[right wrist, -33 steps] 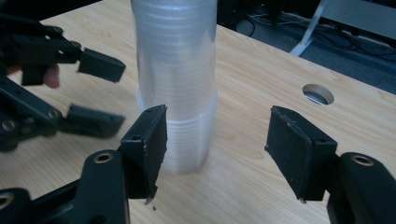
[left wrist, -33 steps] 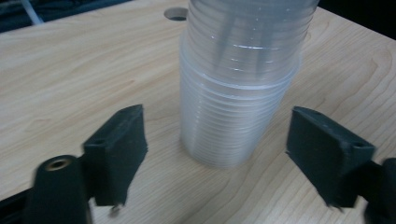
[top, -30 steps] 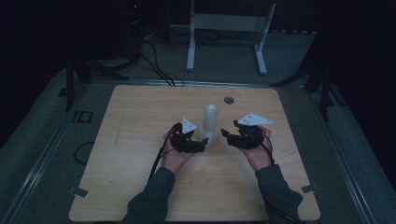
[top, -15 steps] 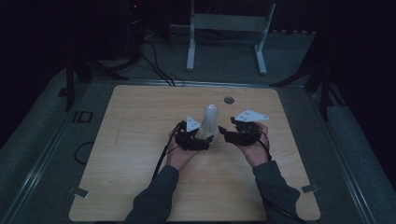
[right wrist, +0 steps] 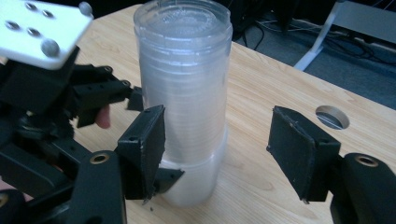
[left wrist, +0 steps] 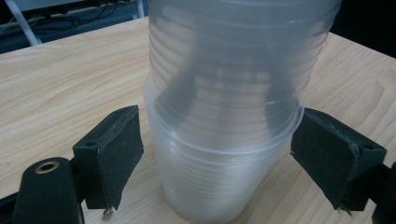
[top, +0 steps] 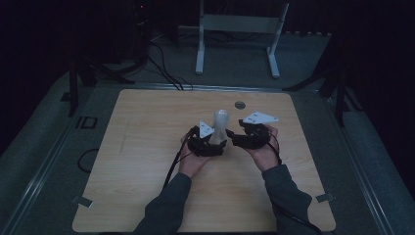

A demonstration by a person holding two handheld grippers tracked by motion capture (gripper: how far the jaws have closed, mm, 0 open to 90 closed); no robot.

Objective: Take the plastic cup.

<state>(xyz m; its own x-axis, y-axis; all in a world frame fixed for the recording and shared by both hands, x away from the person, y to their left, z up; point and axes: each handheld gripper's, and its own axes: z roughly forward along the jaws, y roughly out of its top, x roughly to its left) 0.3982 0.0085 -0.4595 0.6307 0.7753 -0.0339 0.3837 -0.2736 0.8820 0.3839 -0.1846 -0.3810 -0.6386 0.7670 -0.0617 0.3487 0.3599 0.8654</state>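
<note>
The left gripper [left wrist: 217, 158] stands spread, its black jaws flanking the lowest cup of a tall stack of clear ribbed plastic cups [left wrist: 229, 121] without quite touching it, apparently placed to steady that base. The right gripper [right wrist: 224, 154] is also spread, beside the stack, which stands upright mid-way across the pale wooden table [top: 147, 147], likely ready to take the upper cups.

Wooden table [top: 147, 147], round hole [top: 240, 105] near its far edge, white stand [top: 240, 24] behind
</note>
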